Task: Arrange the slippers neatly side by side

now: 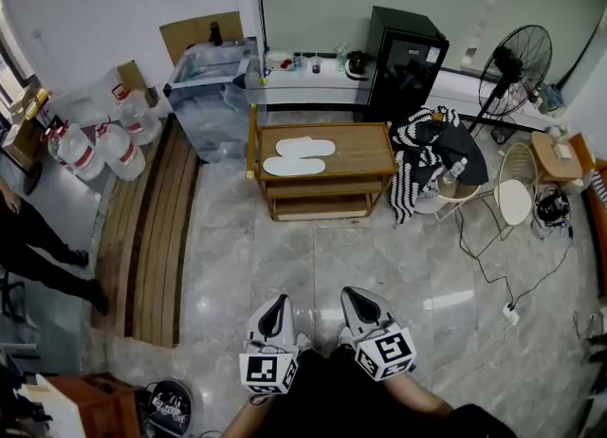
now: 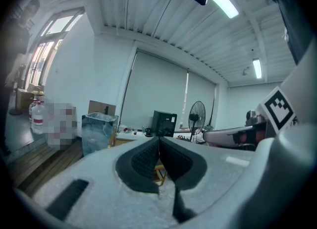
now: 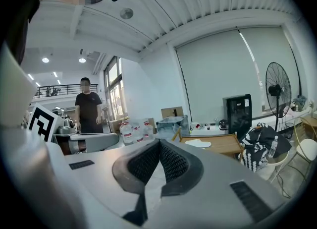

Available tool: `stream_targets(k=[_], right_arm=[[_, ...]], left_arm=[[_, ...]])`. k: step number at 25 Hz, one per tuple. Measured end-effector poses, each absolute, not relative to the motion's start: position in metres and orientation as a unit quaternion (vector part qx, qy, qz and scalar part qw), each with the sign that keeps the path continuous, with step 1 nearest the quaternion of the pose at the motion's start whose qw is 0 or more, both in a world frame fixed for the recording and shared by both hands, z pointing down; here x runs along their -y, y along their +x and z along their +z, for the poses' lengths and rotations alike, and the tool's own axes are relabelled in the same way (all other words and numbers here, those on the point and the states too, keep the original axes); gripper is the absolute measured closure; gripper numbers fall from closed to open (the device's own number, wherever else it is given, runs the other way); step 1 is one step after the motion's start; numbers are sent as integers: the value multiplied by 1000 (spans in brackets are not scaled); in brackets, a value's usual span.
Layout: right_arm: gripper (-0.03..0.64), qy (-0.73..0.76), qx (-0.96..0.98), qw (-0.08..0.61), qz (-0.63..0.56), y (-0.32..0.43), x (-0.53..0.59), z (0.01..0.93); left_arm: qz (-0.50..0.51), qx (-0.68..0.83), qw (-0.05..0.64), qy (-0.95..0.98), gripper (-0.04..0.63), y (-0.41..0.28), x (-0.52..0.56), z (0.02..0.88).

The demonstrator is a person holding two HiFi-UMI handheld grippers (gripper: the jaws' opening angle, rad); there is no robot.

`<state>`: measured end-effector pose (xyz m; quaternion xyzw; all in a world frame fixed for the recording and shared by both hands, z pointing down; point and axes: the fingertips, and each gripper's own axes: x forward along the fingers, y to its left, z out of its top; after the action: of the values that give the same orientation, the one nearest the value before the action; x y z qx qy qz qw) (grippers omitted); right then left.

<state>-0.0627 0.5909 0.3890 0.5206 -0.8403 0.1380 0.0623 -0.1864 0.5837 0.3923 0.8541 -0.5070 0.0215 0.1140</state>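
Two white slippers point(image 1: 305, 147) point(image 1: 293, 166) lie side by side on the top of a low wooden table point(image 1: 365, 152) in the middle of the room, far ahead of me. My left gripper point(image 1: 276, 301) and right gripper point(image 1: 353, 294) are held close to my body over the marble floor, well short of the table. Both are shut with nothing between the pads. In the left gripper view the left gripper point(image 2: 159, 139) shows its pads meeting at the tip. The right gripper point(image 3: 159, 141) looks the same, with a slipper point(image 3: 200, 143) on the table point(image 3: 223, 144) beyond it.
Left of the table lie wooden planks point(image 1: 152, 228), a clear plastic bin point(image 1: 216, 95) and water bottles point(image 1: 95, 147). A black cabinet point(image 1: 406, 62), a fan point(image 1: 515, 62), a chair with striped cloth point(image 1: 427, 161) and floor cables point(image 1: 493, 265) are on the right. A person point(image 3: 89, 106) stands at left.
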Motion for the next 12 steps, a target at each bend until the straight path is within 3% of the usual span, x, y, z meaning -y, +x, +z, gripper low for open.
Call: stream_targets(k=[12], right_arm=[[604,537,830,69,134,-98,-587,399]], left_arm=[[16,497,126,858,578,-222,-578,407]])
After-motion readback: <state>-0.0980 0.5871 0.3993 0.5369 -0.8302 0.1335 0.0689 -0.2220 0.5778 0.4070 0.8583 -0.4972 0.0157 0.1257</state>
